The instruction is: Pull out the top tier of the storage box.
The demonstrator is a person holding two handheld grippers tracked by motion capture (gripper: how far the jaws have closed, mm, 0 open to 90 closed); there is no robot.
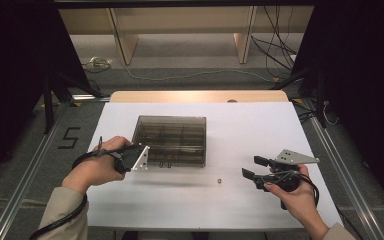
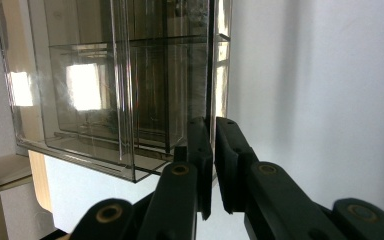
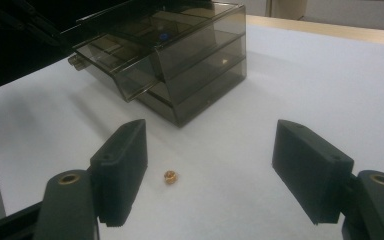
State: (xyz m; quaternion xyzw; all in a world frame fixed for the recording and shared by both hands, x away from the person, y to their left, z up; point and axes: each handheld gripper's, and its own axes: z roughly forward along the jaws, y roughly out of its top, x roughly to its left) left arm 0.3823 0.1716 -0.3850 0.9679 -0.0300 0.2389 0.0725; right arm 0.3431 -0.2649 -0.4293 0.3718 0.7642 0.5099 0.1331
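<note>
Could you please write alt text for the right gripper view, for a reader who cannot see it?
The right tool hovers with its two black jaws wide open over a white table, a small brass-coloured nut lying on the surface between them. Beyond stands a smoky transparent compartment box, its lid raised.

One sign can be read: a dark digit "5" [image 1: 69,137] marked on the grey floor [image 1: 25,165], just left of the white surface [image 1: 260,130], level with the smoked box [image 1: 171,140]. The box itself bears no legible lettering.
</note>
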